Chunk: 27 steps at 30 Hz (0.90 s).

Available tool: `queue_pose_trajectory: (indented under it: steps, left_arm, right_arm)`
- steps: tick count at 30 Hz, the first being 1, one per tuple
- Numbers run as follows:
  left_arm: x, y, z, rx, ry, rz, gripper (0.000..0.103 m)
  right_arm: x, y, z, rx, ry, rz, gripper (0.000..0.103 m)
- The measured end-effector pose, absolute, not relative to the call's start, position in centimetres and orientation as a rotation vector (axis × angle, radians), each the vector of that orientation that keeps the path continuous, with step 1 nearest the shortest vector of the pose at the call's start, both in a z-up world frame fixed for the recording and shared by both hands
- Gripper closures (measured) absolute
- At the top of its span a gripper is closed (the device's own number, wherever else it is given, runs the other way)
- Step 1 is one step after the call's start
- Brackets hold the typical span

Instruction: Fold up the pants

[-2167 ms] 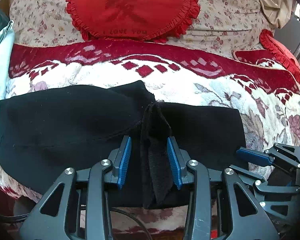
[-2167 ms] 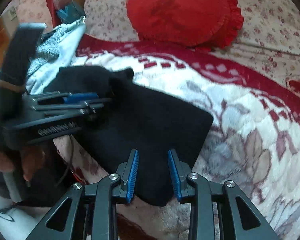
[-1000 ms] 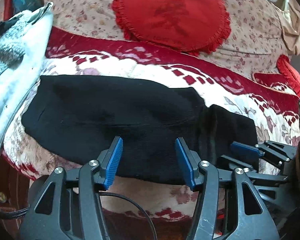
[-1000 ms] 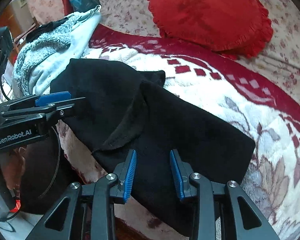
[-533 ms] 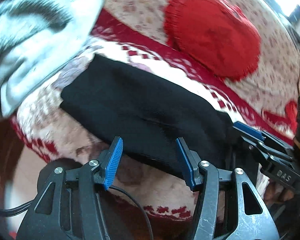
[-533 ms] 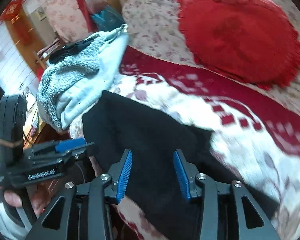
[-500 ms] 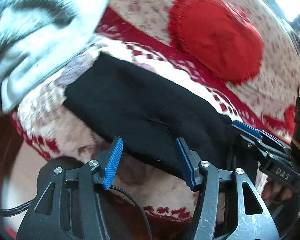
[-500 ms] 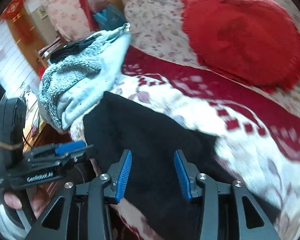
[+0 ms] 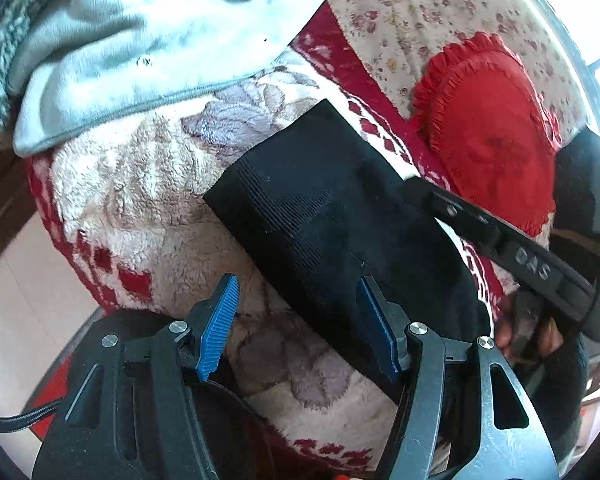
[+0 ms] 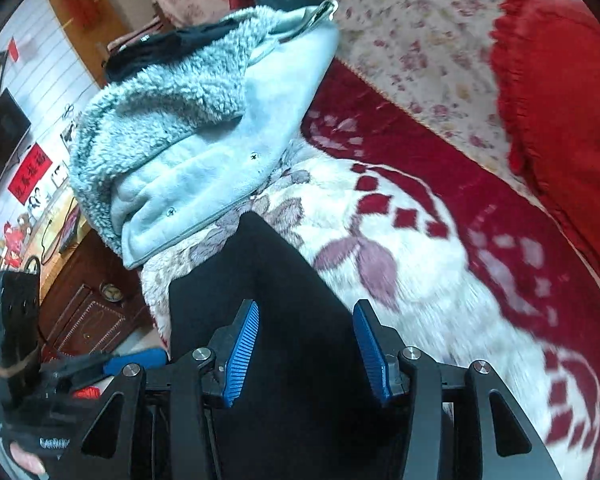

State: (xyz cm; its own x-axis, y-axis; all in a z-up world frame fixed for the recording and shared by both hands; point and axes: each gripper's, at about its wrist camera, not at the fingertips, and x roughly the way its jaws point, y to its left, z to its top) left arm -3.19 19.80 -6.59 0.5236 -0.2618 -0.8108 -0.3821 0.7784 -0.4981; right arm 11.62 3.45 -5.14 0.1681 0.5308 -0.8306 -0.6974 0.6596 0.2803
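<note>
The left hand-held gripper (image 9: 296, 322) has its two blue fingers spread wide and holds nothing. It hangs over the near edge of the bed. Its right finger sits just over the edge of the black pants (image 9: 331, 232), and its left finger sits over the fluffy blanket (image 9: 140, 184).

The right hand-held gripper (image 10: 305, 354) is spread wide too, and it pinches nothing. The black pants (image 10: 284, 320) lie right under and between its fingers.

The pants are folded into a long dark strip. They lie flat on the white and red flower blanket (image 10: 419, 260), near the bed's edge.

Just past one end of the pants sits a pale blue fuzzy jacket (image 10: 204, 136). A red frilly pillow (image 9: 487, 128) leans farther back against a cushion with small flowers (image 10: 411, 40).
</note>
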Motion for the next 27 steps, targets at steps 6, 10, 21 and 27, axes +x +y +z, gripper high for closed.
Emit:
queue_pose_trajectory:
  steps: [6, 10, 21, 27]
  left_arm:
    - [-2.0, 19.1, -7.7, -0.708, 1.075, 0.053, 0.042]
    - [-1.7, 19.2, -7.8, -0.713, 1.055, 0.058, 0.038]
    - [-0.1, 18.5, -8.1, -0.669, 1.057, 0.064, 0.025]
    - [-0.1, 17.9, -7.7, -0.608, 1.053, 0.091, 0.04]
  right_arm:
    - [13.1, 6.5, -6.4, -0.24, 1.125, 0.935, 0.055]
    - [13.7, 7.8, -7.2, -0.255, 1.143, 0.959, 0.055]
    - [13.7, 8.8, -8.3, -0.191, 1.161, 0.967, 0.057]
    - [12.6, 8.1, -7.1, -0.171, 1.108, 0.972, 0.075]
